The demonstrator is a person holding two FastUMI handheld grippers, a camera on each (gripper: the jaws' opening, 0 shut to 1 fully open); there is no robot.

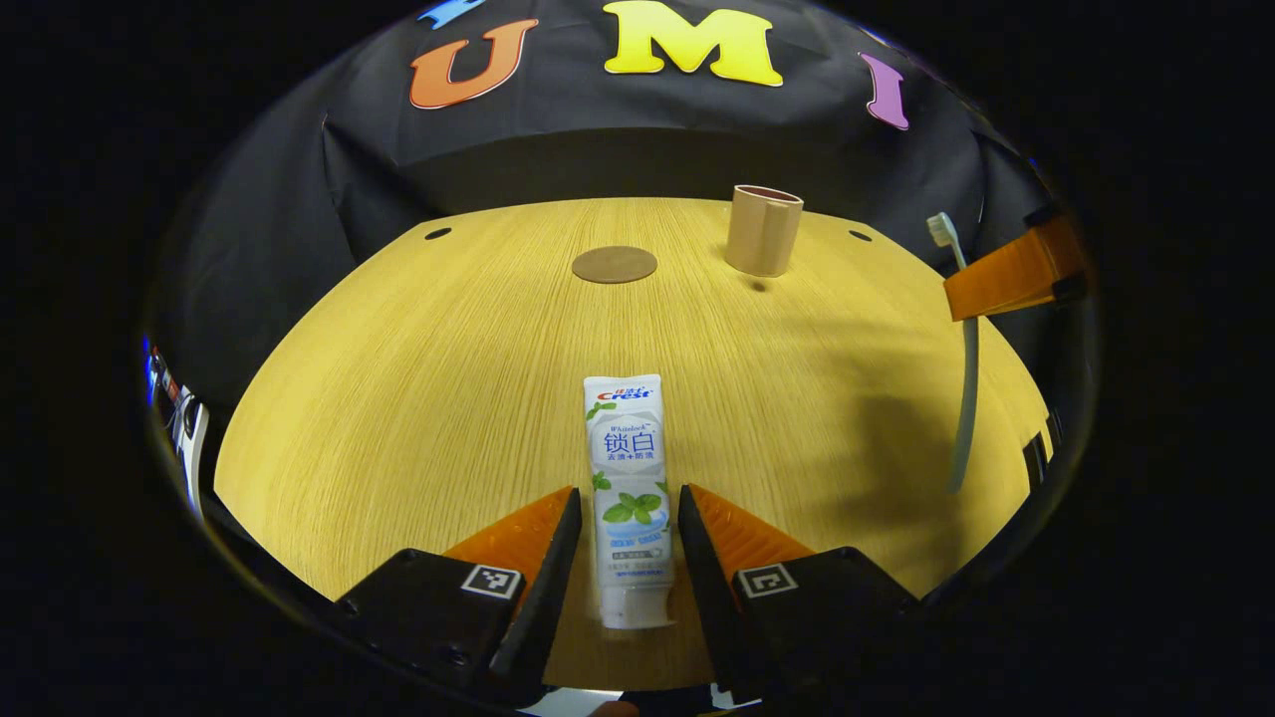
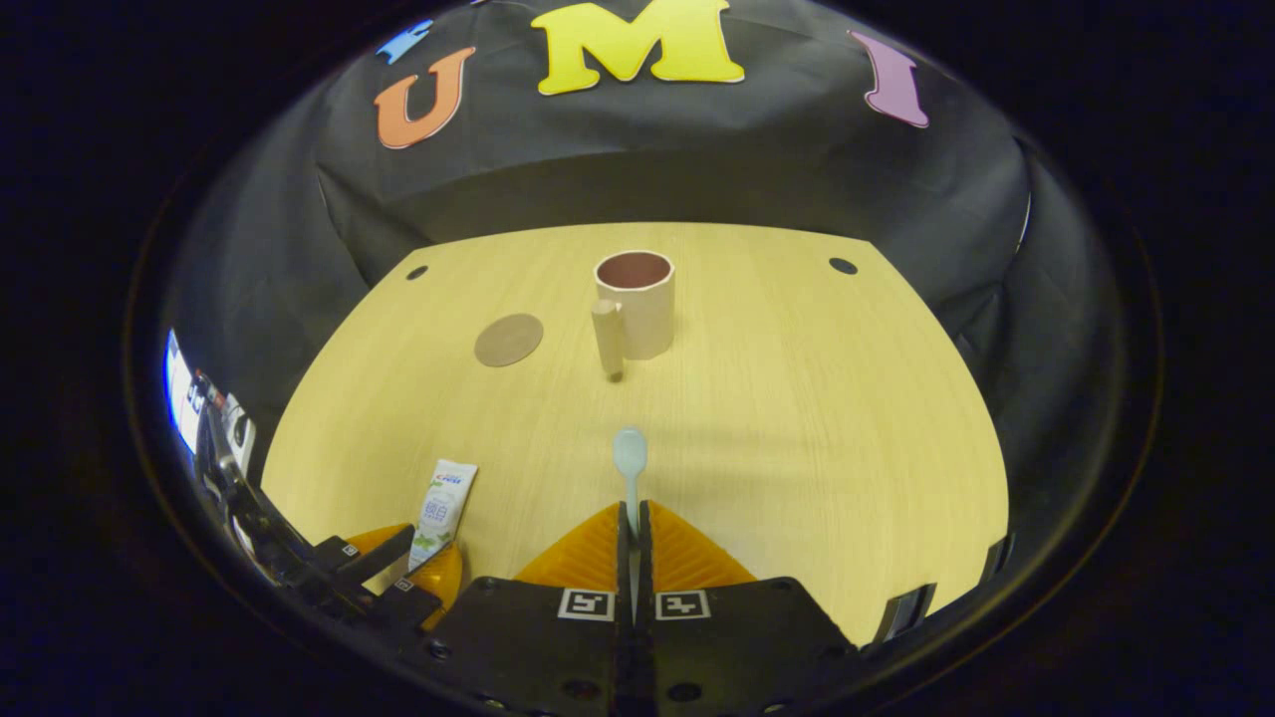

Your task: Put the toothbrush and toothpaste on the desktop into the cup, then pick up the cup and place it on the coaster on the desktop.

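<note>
- The bench spreads across the middle of both views, a pale wood-grain top with the task's things scattered over it.
- The cup stands upright at upper centre of the right gripper view, mouth open upward, its handle toward the camera; in the left gripper view it sits upper right of centre.
- The coaster lies flat just left of the cup, apart from it and bare, so the cup is not yet placed.
- The toothpaste lies flat at lower centre of the left gripper view, long axis running straight away from the camera, cap end nearest.
- The left gripper has its 2 fingers parted on either side of the tube's lower half with a gap showing on each side, so it looks to straddle the tube rather than squeeze it; closing should catch the tube across its width.
- The toothbrush points straight ahead from the right gripper, head toward the cup, its handle pinched between the 2 closed fingers.
- Judged from this, the right gripper is the nearer to the cup: the brush's long axis lines up with the cup's mouth but must tilt upright to drop in.
</note>
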